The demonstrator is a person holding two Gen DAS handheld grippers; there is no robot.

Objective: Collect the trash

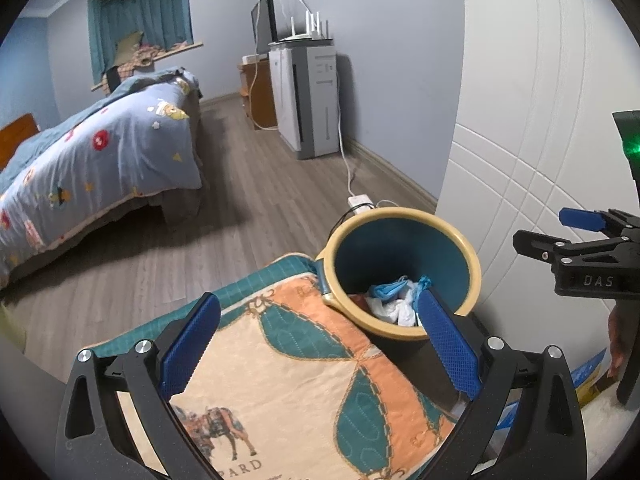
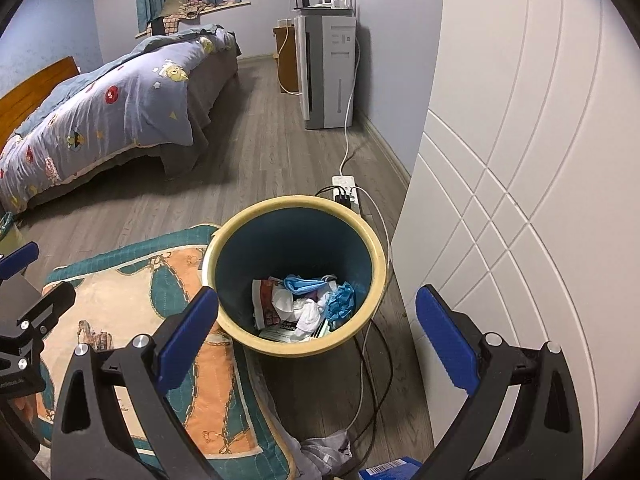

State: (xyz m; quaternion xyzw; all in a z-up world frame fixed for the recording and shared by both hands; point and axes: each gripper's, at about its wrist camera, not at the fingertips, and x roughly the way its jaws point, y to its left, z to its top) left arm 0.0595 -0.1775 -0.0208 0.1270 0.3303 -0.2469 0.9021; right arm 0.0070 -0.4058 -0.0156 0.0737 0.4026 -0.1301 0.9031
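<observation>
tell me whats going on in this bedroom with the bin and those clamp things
A person holds a two-finger gripper in each hand over a round trash bin standing on the wood floor at the edge of a patterned rug. Both the left gripper and the right gripper are open and empty. Crumpled tissues and wrappers already lie in the bin. A crumpled grey piece lies on the floor nearby.
</observation>
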